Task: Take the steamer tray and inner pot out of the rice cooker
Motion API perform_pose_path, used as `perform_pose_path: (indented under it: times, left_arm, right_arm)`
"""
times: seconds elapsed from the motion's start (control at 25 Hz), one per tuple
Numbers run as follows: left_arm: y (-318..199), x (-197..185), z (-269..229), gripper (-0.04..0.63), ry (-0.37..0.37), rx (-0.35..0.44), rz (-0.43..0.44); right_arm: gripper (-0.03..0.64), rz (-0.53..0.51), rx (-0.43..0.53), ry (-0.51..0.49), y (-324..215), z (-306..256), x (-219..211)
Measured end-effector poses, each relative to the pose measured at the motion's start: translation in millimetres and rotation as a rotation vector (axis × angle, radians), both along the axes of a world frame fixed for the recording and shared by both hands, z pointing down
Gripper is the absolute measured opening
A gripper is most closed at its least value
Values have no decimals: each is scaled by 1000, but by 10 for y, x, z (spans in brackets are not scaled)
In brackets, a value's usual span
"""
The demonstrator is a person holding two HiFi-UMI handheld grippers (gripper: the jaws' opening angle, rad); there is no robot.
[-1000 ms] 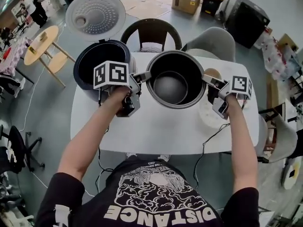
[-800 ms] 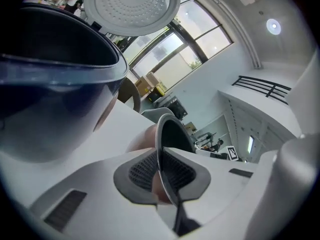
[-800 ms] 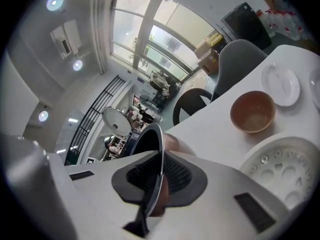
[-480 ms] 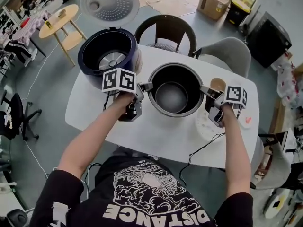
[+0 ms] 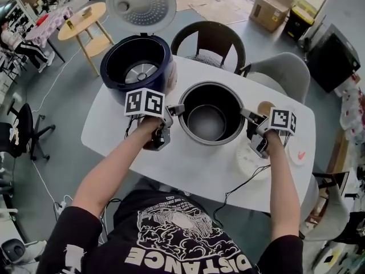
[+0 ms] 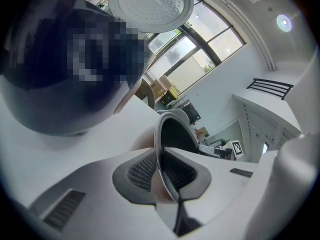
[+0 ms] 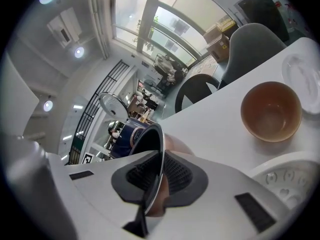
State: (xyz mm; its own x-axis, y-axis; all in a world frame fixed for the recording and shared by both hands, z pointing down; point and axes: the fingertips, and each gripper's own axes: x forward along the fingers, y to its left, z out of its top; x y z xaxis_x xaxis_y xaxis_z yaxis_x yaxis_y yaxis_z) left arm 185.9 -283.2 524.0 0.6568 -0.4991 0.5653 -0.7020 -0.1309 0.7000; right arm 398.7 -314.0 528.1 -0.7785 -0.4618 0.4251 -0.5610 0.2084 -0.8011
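Note:
The dark metal inner pot (image 5: 208, 121) stands upright on the white table (image 5: 188, 167), to the right of the dark blue rice cooker (image 5: 137, 67), whose lid (image 5: 141, 4) stands open. My left gripper (image 5: 178, 108) is shut on the pot's left rim, and my right gripper (image 5: 246, 115) is shut on its right rim. In the left gripper view the thin rim (image 6: 159, 134) runs between the ribbed pads (image 6: 142, 171). The right gripper view shows the same rim (image 7: 159, 149) clamped. The white perforated steamer tray (image 5: 250, 160) lies on the table under my right hand.
A tan bowl (image 5: 265, 106) and a small white dish (image 5: 299, 154) sit at the table's right end. A black chair (image 5: 208, 39) and a grey chair (image 5: 282, 70) stand behind the table. Cables hang over the front edge.
Both grippers have come down with the inner pot held between them, and the pot now rests on the table beside the cooker. The grips look unchanged.

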Motion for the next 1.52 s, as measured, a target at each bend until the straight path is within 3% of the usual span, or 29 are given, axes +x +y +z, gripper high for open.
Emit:
perform_pose_path:
  times: [0.16,0.36,0.52,0.72,0.96,1.16,1.32,1.52]
  left_arm:
    - [-21,-77,39,74,-21,15,23]
    - [-143,-287,-36,106,-122,82,64]
    - [-195,-325,-282,108,-237,190,136]
    - [-354,-277,-776,107,-341,391,287]
    - [-596,-395,-1438,99,-359,612,311]
    - [-663,-613,-1798,83,-333,691,298]
    - [-700,-724,-2087,72,-375,800,289]
    - [-675,-855,-2265,50,-369,886,251]
  right_arm:
    - [54,-30,34,59,13,-13,-100]
    - [72,-43,110,193,-118,-109,-157]
    - [72,-41,183,302,-135,-309,-137]
    - [72,-6,292,427,-200,-704,-314]
    - [63,94,421,521,-212,-1286,-630]
    - [61,219,545,571,-151,-1824,-858]
    - [45,341,657,568,-44,-2188,-984]
    - [15,403,763,642,131,-2418,-1169]
